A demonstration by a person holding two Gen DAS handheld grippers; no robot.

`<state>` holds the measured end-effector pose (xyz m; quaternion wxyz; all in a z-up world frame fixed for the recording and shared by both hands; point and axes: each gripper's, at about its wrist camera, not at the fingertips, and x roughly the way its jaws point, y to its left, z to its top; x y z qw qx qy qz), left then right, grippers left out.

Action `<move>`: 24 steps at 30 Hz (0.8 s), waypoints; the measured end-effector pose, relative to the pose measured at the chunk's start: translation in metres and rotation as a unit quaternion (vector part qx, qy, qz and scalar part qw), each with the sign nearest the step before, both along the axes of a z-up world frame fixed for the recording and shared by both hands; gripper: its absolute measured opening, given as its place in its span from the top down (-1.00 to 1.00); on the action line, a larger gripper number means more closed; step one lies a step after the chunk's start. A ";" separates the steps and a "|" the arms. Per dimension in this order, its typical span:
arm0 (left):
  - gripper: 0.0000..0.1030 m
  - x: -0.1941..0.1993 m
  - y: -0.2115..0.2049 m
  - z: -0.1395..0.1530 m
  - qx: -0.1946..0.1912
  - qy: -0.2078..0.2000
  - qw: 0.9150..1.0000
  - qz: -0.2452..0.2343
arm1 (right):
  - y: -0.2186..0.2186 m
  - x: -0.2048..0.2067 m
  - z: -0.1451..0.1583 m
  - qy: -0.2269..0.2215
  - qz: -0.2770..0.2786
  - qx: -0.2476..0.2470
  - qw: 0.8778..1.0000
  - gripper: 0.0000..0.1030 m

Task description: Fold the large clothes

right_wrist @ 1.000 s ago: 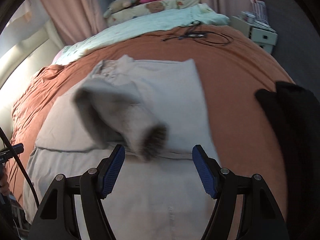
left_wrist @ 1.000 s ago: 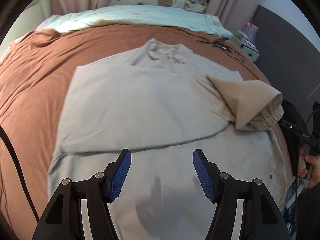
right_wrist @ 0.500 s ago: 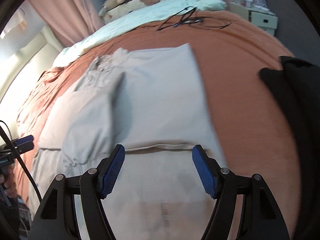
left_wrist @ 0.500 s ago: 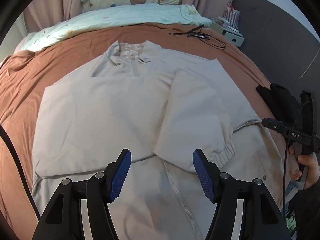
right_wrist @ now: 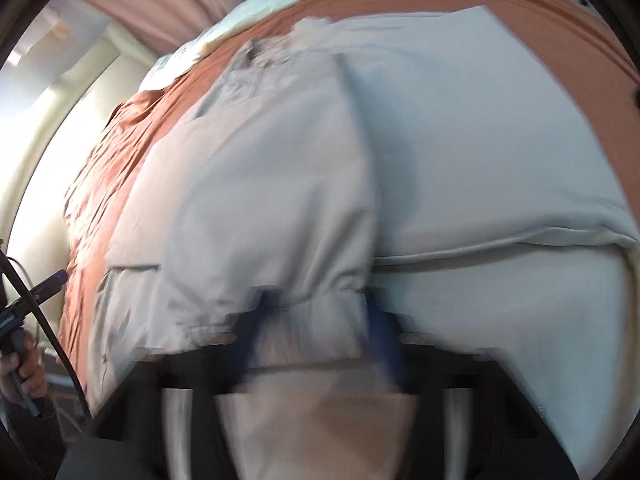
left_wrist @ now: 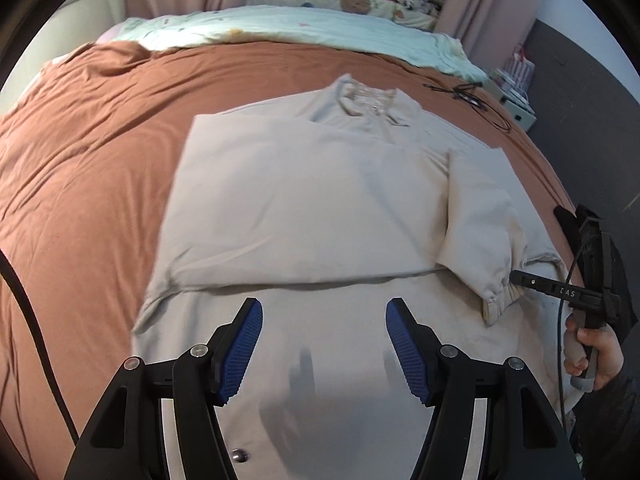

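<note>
Jacket [left_wrist: 304,208] — beige, spread mid-bed [left_wrist: 88,128], collar toward far edge, both sleeves folded across chest. Right gripper [right_wrist: 316,312]: jaws closing about sleeve cuff [right_wrist: 288,316], blurred. Left gripper [left_wrist: 323,344]: jaws apart, empty, over hem. Step, by judgement: sleeve fold; next — firm pinch, cuff set flat.

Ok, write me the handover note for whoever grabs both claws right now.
Left claw: open, empty, above the jacket near its hem.
Right claw: jaws closing around the cuff of the right sleeve; view blurred, grip not confirmed.
Jacket lies front up on the brown bedspread, collar far from you.
Done: both sleeves folded across the chest.
Left: settle the cuff, then fold the body.
</note>
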<state>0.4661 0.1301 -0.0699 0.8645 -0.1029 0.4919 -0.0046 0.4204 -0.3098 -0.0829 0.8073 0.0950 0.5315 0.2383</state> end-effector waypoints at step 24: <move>-0.28 -0.097 0.171 -0.013 -0.027 -0.017 0.992 0.125 | 0.240 0.001 0.092 -0.112 0.096 -0.070 0.987 -0.44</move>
